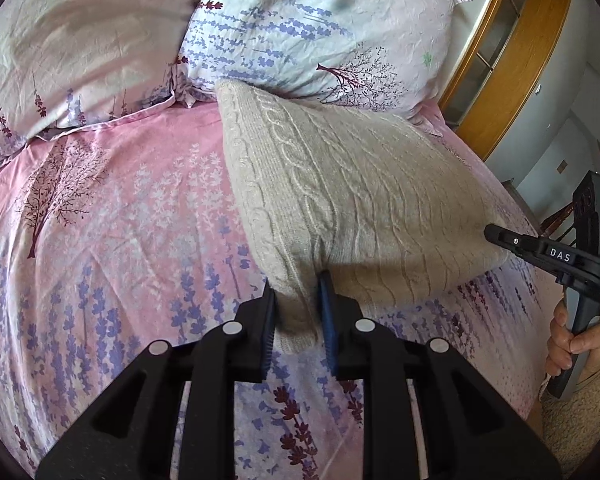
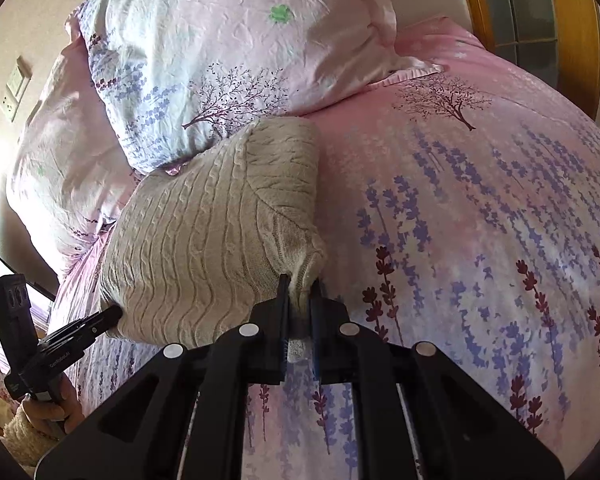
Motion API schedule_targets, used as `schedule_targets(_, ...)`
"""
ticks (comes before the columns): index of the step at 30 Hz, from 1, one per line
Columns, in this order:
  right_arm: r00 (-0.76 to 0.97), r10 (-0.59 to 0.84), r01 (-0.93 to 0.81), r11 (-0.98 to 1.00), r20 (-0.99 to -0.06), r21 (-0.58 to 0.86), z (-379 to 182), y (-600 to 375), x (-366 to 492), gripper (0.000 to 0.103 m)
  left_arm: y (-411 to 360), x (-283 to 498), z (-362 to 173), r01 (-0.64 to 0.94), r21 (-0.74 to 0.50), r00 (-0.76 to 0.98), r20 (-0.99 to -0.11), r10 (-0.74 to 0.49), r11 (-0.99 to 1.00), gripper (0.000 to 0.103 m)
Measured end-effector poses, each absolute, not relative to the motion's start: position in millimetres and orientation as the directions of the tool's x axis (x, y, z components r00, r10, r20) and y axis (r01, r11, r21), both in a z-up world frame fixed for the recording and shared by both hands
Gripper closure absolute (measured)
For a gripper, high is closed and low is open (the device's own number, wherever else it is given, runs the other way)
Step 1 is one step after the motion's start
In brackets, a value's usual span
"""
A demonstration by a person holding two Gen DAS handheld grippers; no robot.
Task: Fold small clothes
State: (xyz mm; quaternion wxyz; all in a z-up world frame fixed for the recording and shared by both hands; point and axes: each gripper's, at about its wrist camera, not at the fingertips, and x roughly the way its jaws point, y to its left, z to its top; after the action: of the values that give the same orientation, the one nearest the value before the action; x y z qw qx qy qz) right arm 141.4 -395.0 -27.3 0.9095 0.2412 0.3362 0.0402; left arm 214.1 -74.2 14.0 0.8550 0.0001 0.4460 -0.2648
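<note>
A beige cable-knit sweater [image 1: 340, 184] hangs stretched a little above the pink floral bedspread [image 1: 112, 240], its far edge near the pillows. My left gripper [image 1: 298, 284] is shut on its near left corner. My right gripper [image 2: 300, 284] is shut on the other near corner of the sweater [image 2: 216, 224]. The right gripper also shows at the right of the left wrist view [image 1: 494, 234], pinching the sweater's edge. The left gripper shows at the lower left of the right wrist view [image 2: 114, 314], touching the sweater.
Two floral pillows [image 1: 308, 28] [image 1: 76, 40] lie against the head of the bed, just behind the sweater. A wooden headboard frame [image 1: 512, 68] stands at the right. A wall socket [image 2: 14, 88] is on the wall at the left.
</note>
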Motion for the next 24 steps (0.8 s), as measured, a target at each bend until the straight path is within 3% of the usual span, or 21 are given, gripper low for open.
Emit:
schedule_targets(4, 0.768, 0.243, 0.092, 0.874, -0.592, 0.477, -28.3, -397.0, 141.9, 0.093, -76.3, 215.8, 12.7, 0.457, -0.219, 0.467, -0.766, -0.442, 0.862, 0.08)
schedule_targets(6, 0.765, 0.244, 0.094, 0.873, -0.596, 0.478, -26.4, -398.7, 141.7, 0.086, -73.1, 216.5, 13.2, 0.456, -0.232, 0.457, -0.767, -0.45, 0.859, 0.077)
schedule_targets(8, 0.767, 0.246, 0.099, 0.867, -0.593, 0.488, -20.2, -403.5, 138.9, 0.062, -64.3, 220.4, 16.7, 0.45, -0.289, 0.425, -0.762, -0.487, 0.845, 0.068)
schedule_targets(10, 0.788, 0.253, 0.095, 0.85, -0.561, 0.518, -11.2, -413.2, 136.4, 0.055, -53.2, 227.4, 21.7, 0.423, -0.36, 0.404, -0.747, -0.529, 0.831, 0.053)
schedule_targets(12, 0.805, 0.274, 0.092, 0.818, -0.526, 0.567, -3.4, -424.7, 141.3, 0.049, -38.5, 236.7, 28.5, 0.396, -0.41, 0.414, -0.719, -0.558, 0.822, 0.046)
schedule_targets(18, 0.781, 0.355, 0.11, 0.732, -0.514, 0.672, -4.5, -440.7, 200.1, 0.049, -24.4, 276.6, 30.7, 0.293, -0.55, 0.383, -0.682, -0.623, 0.782, 0.039)
schedule_targets(22, 0.74, 0.384, 0.138, 0.717, -0.552, 0.684, -14.5, -437.5, 239.3, 0.051, -34.6, 294.0, 23.2, 0.273, -0.563, 0.36, -0.692, -0.625, 0.78, 0.036)
schedule_targets(23, 0.736, 0.381, 0.135, 0.727, -0.559, 0.673, -15.5, -434.4, 246.2, 0.073, -38.0, 295.9, 20.9, 0.271, -0.558, 0.357, -0.699, -0.62, 0.784, 0.036)
schedule_targets(24, 0.734, 0.39, 0.113, 0.736, -0.556, 0.667, -15.8, -429.8, 251.1, 0.085, -40.7, 296.7, 19.1, 0.269, -0.557, 0.353, -0.702, -0.619, 0.786, 0.036)
